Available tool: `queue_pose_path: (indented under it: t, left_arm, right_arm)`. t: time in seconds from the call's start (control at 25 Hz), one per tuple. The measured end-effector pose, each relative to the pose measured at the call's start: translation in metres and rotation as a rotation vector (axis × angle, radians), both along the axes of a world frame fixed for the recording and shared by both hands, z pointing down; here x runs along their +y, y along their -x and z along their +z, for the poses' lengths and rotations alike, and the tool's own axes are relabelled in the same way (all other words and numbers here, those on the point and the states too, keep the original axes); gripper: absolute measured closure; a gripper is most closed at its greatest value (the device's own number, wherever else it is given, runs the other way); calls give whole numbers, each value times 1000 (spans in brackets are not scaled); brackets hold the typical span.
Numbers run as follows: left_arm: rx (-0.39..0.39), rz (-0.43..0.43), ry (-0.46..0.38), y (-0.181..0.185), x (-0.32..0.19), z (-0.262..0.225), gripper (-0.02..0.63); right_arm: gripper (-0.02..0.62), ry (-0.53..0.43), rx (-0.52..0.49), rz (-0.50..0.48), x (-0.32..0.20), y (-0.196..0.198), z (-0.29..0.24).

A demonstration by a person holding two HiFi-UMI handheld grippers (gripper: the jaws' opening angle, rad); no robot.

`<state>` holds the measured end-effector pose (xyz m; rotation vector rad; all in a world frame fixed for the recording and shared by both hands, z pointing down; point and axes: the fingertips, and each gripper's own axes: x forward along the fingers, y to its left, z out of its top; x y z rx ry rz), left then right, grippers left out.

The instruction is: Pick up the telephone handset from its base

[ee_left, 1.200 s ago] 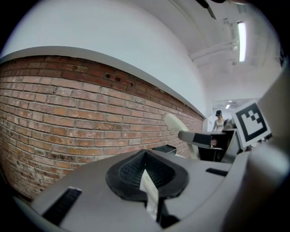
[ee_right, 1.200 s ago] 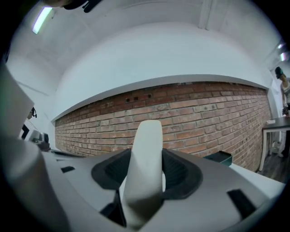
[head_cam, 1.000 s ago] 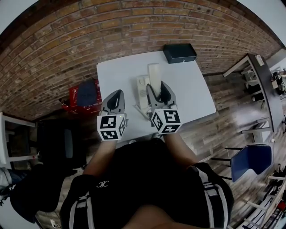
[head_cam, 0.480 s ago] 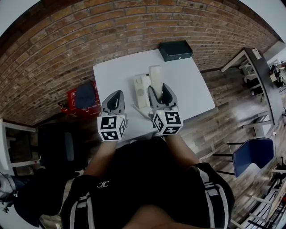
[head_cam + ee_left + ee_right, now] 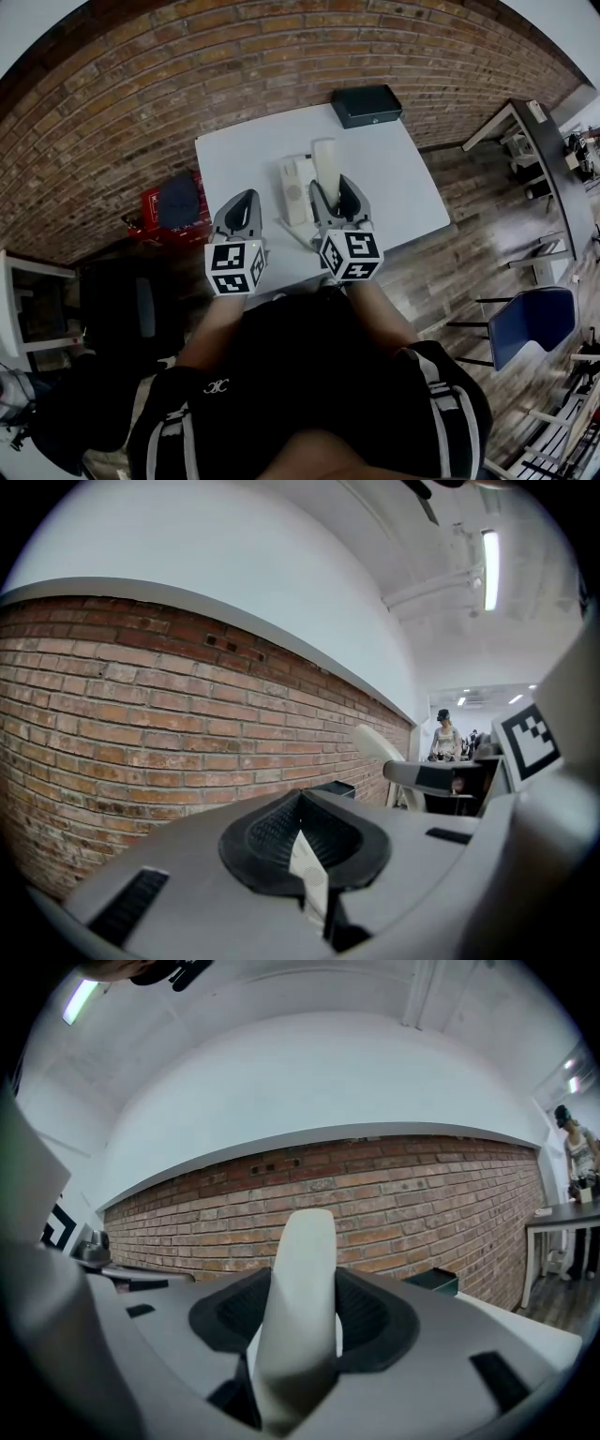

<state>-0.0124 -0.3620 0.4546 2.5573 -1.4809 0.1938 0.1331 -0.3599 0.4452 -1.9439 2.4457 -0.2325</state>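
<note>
The cream telephone base [image 5: 294, 187] lies on the white table [image 5: 244, 155]. Just right of the base, the cream handset [image 5: 325, 157] is held by my right gripper [image 5: 330, 186], which is shut on its near end. In the right gripper view the handset [image 5: 302, 1269] stands up between the two dark pads, pointing toward the brick wall. My left gripper [image 5: 240, 200] hovers over the table's near left part, apart from the base, jaws together and holding nothing. In the left gripper view only a thin white sliver shows in the gap at the left gripper [image 5: 307, 855].
A black box [image 5: 367, 105] sits at the table's far right corner against the brick wall. A red crate [image 5: 169, 202] stands on the floor left of the table. A blue chair [image 5: 525, 330] is at the right. A person stands far off in the left gripper view.
The head view shifted slightly, so the table sits a little further left. Both grippers keep their places, and the right one stays shut on the handset.
</note>
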Motion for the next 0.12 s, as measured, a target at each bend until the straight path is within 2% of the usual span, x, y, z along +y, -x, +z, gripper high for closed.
queue_pose_path:
  t: [0.12]
  left_arm:
    - [0,-1,-1,0,2,-1,604]
  right_arm:
    - [394,9,-4,-6,2,1,2]
